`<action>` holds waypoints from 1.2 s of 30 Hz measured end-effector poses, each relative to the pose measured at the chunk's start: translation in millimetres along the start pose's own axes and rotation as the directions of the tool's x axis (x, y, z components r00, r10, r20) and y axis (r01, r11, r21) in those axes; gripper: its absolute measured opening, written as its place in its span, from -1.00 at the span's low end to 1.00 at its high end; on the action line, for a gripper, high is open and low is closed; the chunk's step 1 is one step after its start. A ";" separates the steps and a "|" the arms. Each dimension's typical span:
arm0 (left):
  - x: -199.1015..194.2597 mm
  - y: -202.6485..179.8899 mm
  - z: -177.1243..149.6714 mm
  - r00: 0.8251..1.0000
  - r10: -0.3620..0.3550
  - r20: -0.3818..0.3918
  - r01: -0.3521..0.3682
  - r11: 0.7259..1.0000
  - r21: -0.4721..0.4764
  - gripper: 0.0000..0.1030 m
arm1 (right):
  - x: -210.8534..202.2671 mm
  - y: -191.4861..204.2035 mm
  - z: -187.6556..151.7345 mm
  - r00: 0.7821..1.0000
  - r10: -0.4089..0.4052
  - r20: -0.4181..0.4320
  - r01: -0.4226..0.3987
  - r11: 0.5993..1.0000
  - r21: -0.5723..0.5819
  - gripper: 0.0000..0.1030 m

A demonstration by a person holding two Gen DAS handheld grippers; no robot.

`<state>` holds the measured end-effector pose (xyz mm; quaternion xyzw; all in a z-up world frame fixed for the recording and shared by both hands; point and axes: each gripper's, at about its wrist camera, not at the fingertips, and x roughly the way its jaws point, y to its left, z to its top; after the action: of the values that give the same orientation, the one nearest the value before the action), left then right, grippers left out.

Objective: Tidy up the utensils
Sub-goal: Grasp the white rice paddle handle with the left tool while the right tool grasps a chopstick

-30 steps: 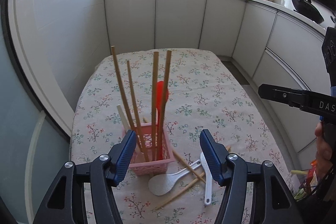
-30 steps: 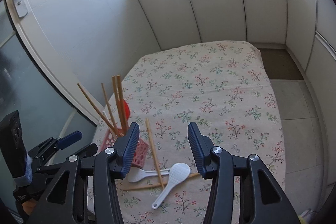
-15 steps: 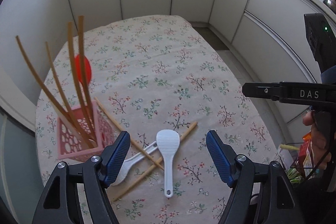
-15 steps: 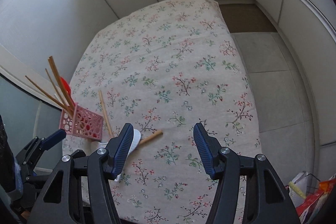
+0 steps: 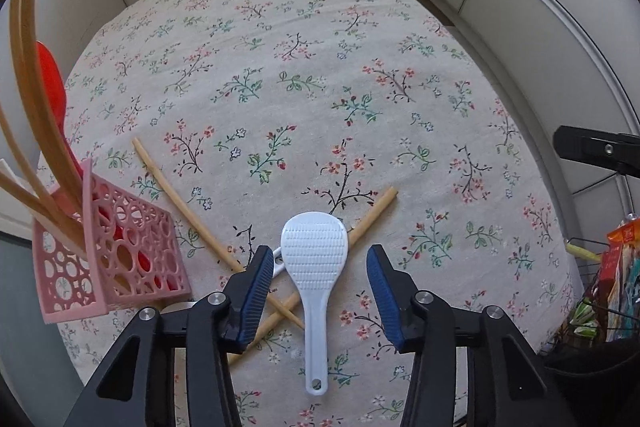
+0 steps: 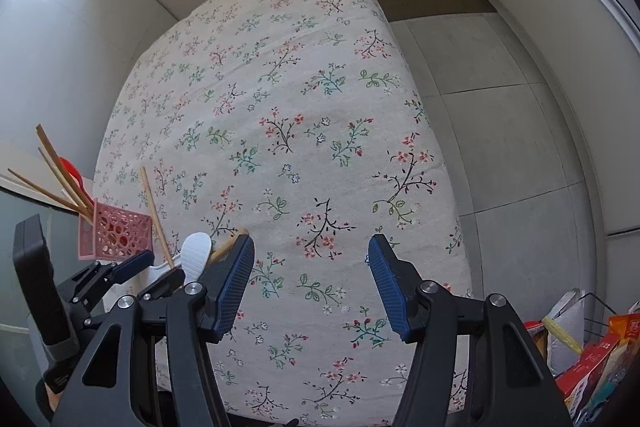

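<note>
A white rice paddle [image 5: 314, 267] lies on the floral tablecloth, its handle pointing toward me. My left gripper [image 5: 318, 291] is open and hovers over the paddle, one blue pad on each side of its neck. Two loose wooden chopsticks [image 5: 188, 211] lie crossed under the paddle, with a second white spoon [image 5: 278, 265] mostly hidden. A pink perforated basket [image 5: 116, 251] at the left holds several chopsticks and a red spoon [image 5: 50, 87]. My right gripper [image 6: 310, 283] is open and empty over bare cloth; the basket [image 6: 114, 233] and paddle [image 6: 196, 253] show at its left.
The table [image 6: 280, 67] stands in a corner of white cabinets, with grey floor tiles [image 6: 500, 131] to the right. A wire basket of snack packets [image 6: 592, 351] sits at the near right corner. The right gripper's body [image 5: 596, 149] juts in at the left wrist view's right edge.
My left gripper has moved down and closer over the white paddle, so the basket has slid to the left edge. My right gripper has tilted down toward the near cloth.
</note>
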<state>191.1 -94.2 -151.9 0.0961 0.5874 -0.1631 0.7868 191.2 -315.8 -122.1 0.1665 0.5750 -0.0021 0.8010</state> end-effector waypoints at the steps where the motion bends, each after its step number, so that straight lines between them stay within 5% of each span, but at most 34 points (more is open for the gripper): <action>1: 4.9 0.4 1.5 1.000 0.009 -0.011 -0.009 1.000 0.000 -0.10 | 0.5 -0.2 -0.1 1.000 0.001 -0.003 -0.001 1.000 -0.001 0.21; 15: 43.3 1.7 13.5 0.995 0.027 -0.099 -0.029 0.999 -0.018 -0.11 | 10.7 7.4 -4.0 0.999 -0.005 -0.032 0.004 0.999 -0.035 0.21; 17: 41.4 4.9 14.0 0.996 0.015 -0.089 -0.019 0.999 -0.035 -0.25 | 12.7 7.6 -4.3 0.999 -0.008 -0.038 0.007 0.999 -0.037 0.21; 19: 36.1 5.8 13.8 0.998 0.009 -0.068 -0.012 0.999 -0.037 -0.58 | 15.1 8.0 -4.6 0.999 -0.012 -0.044 0.011 0.999 -0.037 0.21; 25: 17.8 8.4 17.5 0.999 0.032 -0.005 -0.032 0.999 -0.035 -0.90 | 24.5 11.8 -4.4 0.998 -0.012 -0.066 0.010 0.999 -0.034 0.21; 36: -38.8 14.3 2.2 0.983 0.026 0.181 -0.018 0.999 -0.045 -0.93 | 58.8 30.2 -6.0 0.989 0.026 -0.143 -0.027 1.000 -0.008 0.21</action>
<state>188.4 -76.1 -114.8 0.0704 0.5156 -0.1496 0.8407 211.5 -274.6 -170.1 0.1699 0.6285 0.0233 0.7586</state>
